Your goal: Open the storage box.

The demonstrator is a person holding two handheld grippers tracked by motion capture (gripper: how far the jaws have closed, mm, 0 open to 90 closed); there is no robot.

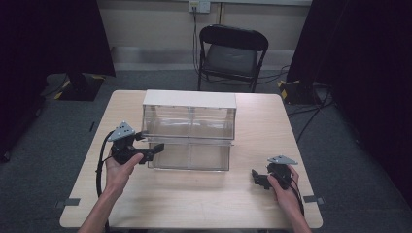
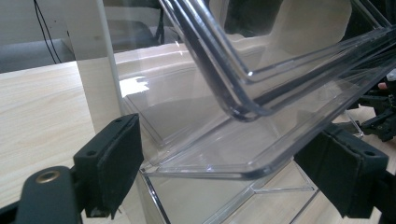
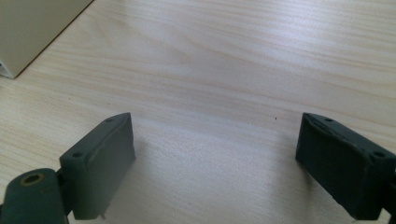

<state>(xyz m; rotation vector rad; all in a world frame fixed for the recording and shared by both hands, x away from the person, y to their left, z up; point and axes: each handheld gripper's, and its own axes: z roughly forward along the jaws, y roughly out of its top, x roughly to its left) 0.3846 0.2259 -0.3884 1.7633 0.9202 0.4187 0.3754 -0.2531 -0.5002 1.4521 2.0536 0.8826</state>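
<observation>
A clear plastic drawer cabinet (image 1: 189,121) with a white top (image 1: 189,98) stands mid-table. Its lower drawer (image 1: 189,156) is pulled out toward me. My left gripper (image 1: 153,149) sits at that drawer's front left corner. In the left gripper view the rounded corner of the clear drawer (image 2: 233,163) lies between the wide-apart jaws of the left gripper (image 2: 229,168), which is open. My right gripper (image 1: 256,178) rests low over the table's front right. Its jaws stand apart over bare wood in the right gripper view (image 3: 215,163), open and holding nothing.
The light wooden table (image 1: 243,204) has bare room in front of and to the right of the cabinet. A black folding chair (image 1: 232,53) stands behind the table. Cables run on the floor at the right (image 1: 311,114). The cabinet's white side (image 3: 32,28) shows far left.
</observation>
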